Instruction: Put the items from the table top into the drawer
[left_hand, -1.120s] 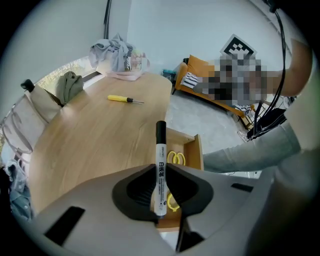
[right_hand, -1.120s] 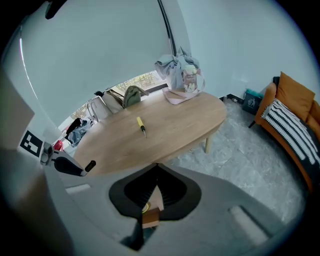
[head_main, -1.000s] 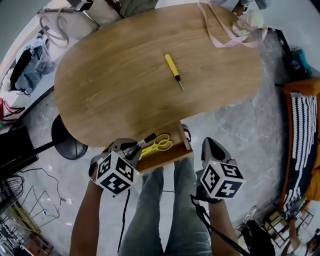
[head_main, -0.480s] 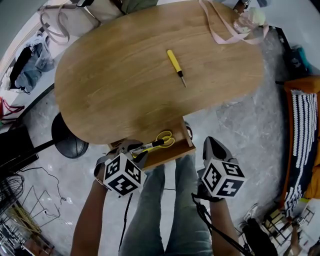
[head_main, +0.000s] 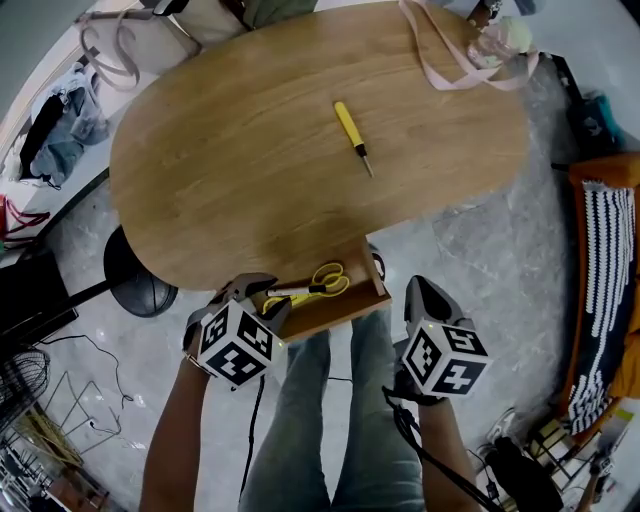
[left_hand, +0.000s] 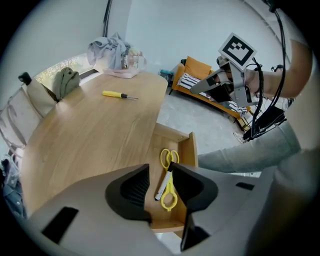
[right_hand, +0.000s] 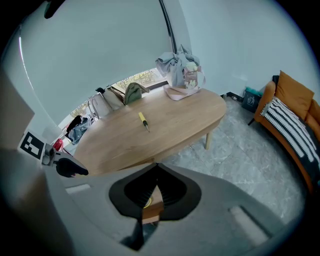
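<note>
The left gripper (left_hand: 159, 170) hangs over the open wooden drawer (left_hand: 188, 150), its jaws just opened apart, seemingly to leave the white black-capped marker (left_hand: 163, 186) on the yellow-handled scissors (left_hand: 170, 186), while the closed, empty right gripper (right_hand: 156, 169) waits nearby and the yellow-handled screwdriver (head_main: 346, 122) lies far off on the oval wooden table (head_main: 220, 150).

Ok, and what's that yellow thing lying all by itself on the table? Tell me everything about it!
It is a screwdriver. It has a long yellow handle that looks like plastic and a thin grey metal shaft ending in a small tip. It lies flat near the middle of the wooden table, slanted, with its tip towards the person's side. Only the tabletop touches it, and nothing else lies close to it.
</note>
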